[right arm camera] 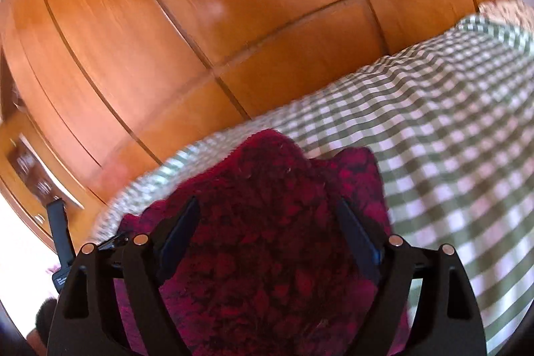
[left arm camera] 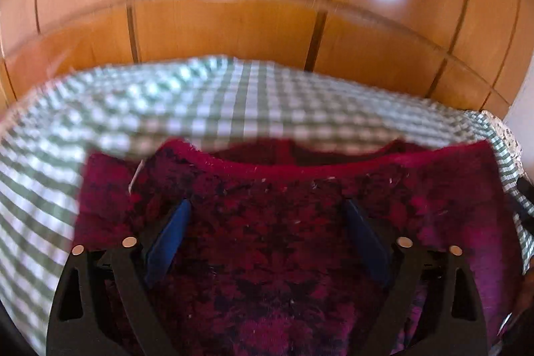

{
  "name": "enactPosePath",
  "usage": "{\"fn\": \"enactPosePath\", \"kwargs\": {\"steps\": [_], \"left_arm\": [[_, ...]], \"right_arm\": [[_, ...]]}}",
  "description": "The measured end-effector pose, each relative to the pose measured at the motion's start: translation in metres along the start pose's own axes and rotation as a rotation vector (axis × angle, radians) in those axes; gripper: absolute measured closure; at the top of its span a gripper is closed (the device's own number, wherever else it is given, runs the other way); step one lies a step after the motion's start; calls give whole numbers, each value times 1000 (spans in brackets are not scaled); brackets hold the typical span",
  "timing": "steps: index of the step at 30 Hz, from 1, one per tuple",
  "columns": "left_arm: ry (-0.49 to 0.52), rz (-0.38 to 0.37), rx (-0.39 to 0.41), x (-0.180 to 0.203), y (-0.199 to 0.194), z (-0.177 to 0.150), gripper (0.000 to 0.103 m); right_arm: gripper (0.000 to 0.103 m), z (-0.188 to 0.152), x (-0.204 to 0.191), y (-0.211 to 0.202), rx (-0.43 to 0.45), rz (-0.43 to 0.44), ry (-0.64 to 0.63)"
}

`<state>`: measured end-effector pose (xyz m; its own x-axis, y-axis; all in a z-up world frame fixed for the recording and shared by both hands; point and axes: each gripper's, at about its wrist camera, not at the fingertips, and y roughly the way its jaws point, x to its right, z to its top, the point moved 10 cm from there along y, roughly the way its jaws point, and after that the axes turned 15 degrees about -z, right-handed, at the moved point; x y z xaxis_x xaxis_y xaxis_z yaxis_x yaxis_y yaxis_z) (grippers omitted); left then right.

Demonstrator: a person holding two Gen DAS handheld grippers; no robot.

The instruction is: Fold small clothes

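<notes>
Left gripper (left arm camera: 268,209) spread wide over red-and-black knit top (left arm camera: 283,239) — lying on green checked cloth (left arm camera: 200,102). Right gripper (right arm camera: 268,207) likewise spread, above a bunched fold. Wooden wardrobe (left arm camera: 233,15) behind.

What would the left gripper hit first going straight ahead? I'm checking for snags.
Probably the red sweater lying under the open left gripper, near its neckline; beyond it the checked cloth. Depth is unclear.
</notes>
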<state>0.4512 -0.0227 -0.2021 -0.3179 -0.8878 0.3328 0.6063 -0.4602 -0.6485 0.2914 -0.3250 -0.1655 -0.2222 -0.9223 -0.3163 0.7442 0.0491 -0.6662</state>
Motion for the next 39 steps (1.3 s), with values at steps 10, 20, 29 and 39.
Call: {"fn": "enactPosePath", "kwargs": {"steps": [10, 20, 29, 39], "left_arm": [[-30, -53, 62, 4, -17, 0, 8], [-38, 63, 20, -8, 2, 7, 4], [-39, 76, 60, 8, -26, 14, 4], [34, 122, 27, 30, 6, 21, 4]], "right_arm": [[77, -11, 6, 35, 20, -142, 3], [60, -13, 12, 68, -63, -211, -32], [55, -13, 10, 63, -2, -275, -79], [53, -14, 9, 61, 7, -281, -83]]}}
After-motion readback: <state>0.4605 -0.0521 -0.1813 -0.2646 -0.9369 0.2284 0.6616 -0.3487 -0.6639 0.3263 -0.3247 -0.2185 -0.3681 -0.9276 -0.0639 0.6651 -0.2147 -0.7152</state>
